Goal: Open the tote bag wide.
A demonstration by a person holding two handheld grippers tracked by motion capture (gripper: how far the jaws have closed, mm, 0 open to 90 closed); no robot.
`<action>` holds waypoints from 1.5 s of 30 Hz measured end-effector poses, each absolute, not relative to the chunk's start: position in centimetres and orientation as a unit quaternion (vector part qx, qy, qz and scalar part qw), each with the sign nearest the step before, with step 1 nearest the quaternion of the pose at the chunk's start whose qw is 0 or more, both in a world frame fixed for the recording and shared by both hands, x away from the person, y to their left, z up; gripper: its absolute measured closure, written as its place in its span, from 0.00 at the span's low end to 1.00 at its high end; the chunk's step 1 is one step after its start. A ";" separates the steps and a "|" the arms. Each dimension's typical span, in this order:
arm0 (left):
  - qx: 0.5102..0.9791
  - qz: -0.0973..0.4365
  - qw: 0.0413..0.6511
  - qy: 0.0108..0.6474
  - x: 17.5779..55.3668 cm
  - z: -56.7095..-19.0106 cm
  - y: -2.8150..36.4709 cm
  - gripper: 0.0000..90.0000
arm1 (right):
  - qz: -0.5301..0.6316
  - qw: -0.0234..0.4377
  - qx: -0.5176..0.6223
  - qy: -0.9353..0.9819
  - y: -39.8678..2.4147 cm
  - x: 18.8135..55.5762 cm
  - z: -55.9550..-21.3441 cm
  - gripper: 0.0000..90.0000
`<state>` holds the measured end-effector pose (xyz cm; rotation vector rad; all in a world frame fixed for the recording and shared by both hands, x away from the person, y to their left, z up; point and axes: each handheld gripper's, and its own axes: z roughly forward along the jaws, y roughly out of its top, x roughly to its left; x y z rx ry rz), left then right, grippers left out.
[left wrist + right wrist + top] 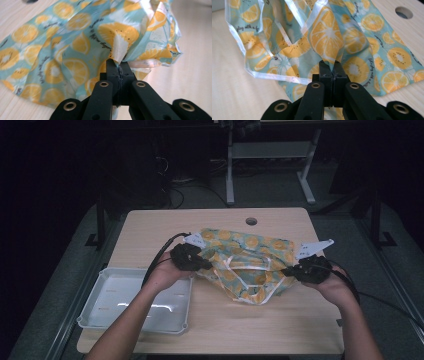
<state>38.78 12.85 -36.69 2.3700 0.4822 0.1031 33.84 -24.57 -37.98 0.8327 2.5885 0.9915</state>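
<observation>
A teal cloth printed with orange slices and edged in white [245, 265] lies crumpled at the middle of the wooden table [150, 227]. My left gripper [207, 264] is at its left side, shut on a pinch of the cloth [117, 50]; the jaws meet with fabric squeezed between them [119, 65]. At the cloth's right side my right gripper [286, 271] is shut on another fold [327, 37], the pinch sitting at the jaw tips [332, 67]. The cloth rises from both grips and sags between them.
A white plastic tray [102, 285] stands at the table's near left corner, beside my left forearm. A round cable hole [251, 221] is in the far edge of the table. Desk legs and cables stand on the dark floor behind.
</observation>
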 end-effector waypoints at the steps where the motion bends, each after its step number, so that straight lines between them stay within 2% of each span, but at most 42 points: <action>1: 0.916 0.037 0.350 0.194 39.2 -37.1 12.8 1.00 | 0.333 0.124 0.290 0.889 -24.4 34.2 -38.3 0.99; 8: 0.929 0.023 0.292 0.226 41.2 -40.1 12.0 1.00 | 0.296 0.125 0.305 0.896 -23.2 36.2 -40.4 0.98; 23: 0.960 0.011 0.195 0.202 41.1 -44.2 9.1 1.00 | 0.253 0.113 0.317 0.907 -22.7 36.7 -43.0 0.98; 36: 0.967 -0.024 0.196 0.159 38.5 -44.2 6.9 1.00 | 0.215 0.115 0.328 0.913 -23.7 37.0 -44.1 0.98; 41: 0.965 -0.032 0.222 0.133 36.9 -44.1 6.6 1.00 | 0.225 0.116 0.335 0.908 -24.5 36.6 -43.5 0.98; 45: 0.957 -0.029 0.256 0.134 36.5 -42.4 7.3 1.00 | 0.246 0.122 0.331 0.903 -25.1 36.1 -42.5 0.98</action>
